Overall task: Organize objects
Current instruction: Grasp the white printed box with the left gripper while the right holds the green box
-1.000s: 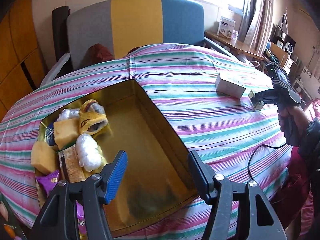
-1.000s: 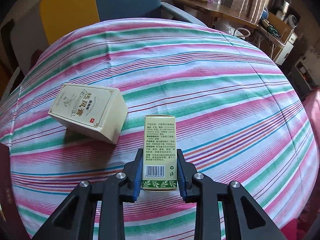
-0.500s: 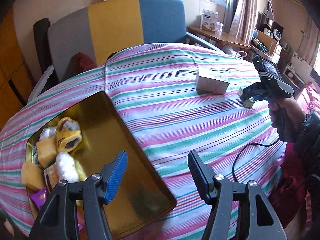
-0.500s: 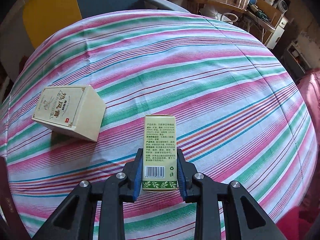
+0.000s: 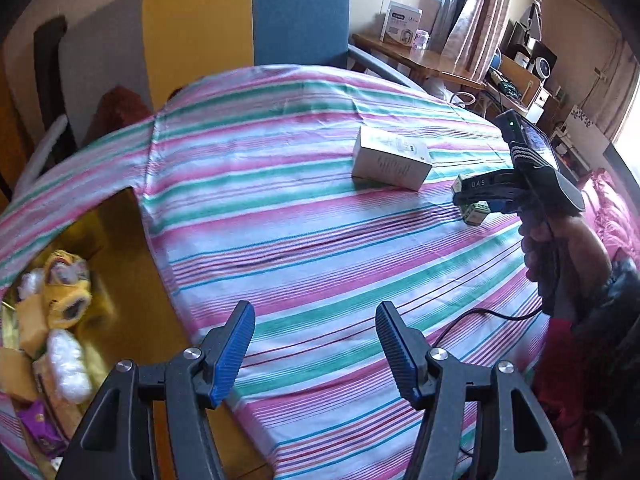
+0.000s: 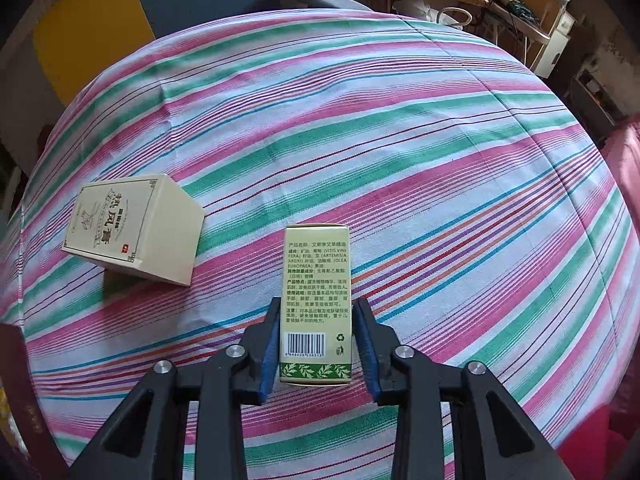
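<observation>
A tall green carton (image 6: 316, 300) with a barcode stands between the fingers of my right gripper (image 6: 318, 308). The jaws are opening, and a thin gap shows on each side of the carton. The left wrist view shows the same carton (image 5: 474, 212) under the right gripper (image 5: 480, 196), its foot at the striped cloth. A cream box (image 6: 132, 228) lies to its left, also seen as the cream box (image 5: 390, 158). My left gripper (image 5: 315, 312) hangs open over the cloth with nothing between its fingers.
A gold tin (image 5: 132, 264) sits at the left with a yellow plush toy (image 5: 66, 288), sponges and white wads inside. A hand (image 5: 560, 256) holds the right gripper, its cable trailing over the table edge. A multicoloured chair (image 5: 240, 28) stands behind.
The right pads have come apart from the green carton they were clamping. My left gripper has swung right, away from over the gold tin and toward the boxes.
</observation>
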`<state>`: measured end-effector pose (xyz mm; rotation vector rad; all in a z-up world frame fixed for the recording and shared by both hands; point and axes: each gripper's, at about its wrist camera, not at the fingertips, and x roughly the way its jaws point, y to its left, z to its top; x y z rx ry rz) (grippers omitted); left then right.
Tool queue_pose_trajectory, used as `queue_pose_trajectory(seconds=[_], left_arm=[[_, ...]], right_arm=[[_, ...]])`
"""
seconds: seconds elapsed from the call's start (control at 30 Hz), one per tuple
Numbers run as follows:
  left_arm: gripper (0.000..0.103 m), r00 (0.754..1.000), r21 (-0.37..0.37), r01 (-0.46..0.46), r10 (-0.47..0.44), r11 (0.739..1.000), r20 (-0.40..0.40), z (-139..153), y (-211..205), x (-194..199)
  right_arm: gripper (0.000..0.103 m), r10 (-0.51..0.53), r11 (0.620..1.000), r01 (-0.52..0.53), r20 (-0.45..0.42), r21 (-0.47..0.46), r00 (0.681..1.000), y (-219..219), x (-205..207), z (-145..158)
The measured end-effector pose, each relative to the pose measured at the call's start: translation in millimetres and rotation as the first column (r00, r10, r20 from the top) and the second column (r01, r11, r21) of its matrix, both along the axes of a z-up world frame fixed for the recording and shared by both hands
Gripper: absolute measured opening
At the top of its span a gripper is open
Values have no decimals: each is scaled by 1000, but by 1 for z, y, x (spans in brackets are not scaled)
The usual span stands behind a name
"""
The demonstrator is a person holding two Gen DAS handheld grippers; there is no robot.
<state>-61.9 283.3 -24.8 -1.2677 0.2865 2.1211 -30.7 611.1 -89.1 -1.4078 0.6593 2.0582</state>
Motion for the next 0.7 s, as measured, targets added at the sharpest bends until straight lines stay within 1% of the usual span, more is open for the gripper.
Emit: queue_pose_trajectory(seconds=[0.07,0.13,0.2,0.3,0.33,0.4,0.5,0.57,0.63,0.7], left_arm=[[64,1000,6,-2,2,1000,31,-5,8,-5],[64,998,22,4,-6,1000,70,-8,19,-11],[64,992,45,6,-12,999,122,-11,30,-19],[66,979,82,-1,-16,997,204,-17,51,-31],[69,974,93,-7,-15,996,228,-19,59,-36],[70,963,111,-19,-12,994,268,-22,73,-43],[73,941,151,-53,-1,987,338,-28,97,-57],[76,922,175,-93,18,980,386,-32,114,-68],[79,901,190,-138,44,972,431,-37,128,-80],[81,875,191,-202,90,961,475,-43,141,-94]], right_arm=[[64,-27,999,27,-31,-24,999,3,5,4],[68,-67,997,63,-77,-51,995,9,12,10],[75,-109,992,99,-125,-83,986,14,18,15],[79,-182,978,158,-188,-134,965,23,31,22],[79,-209,972,179,-205,-154,956,26,35,23],[83,-265,955,221,-236,-198,935,33,45,24],[83,-321,933,257,-263,-252,910,39,55,24],[83,-346,922,269,-279,-278,896,40,60,25],[84,-358,916,274,-290,-292,887,42,63,25],[84,-369,910,275,-301,-311,879,45,64,25]])
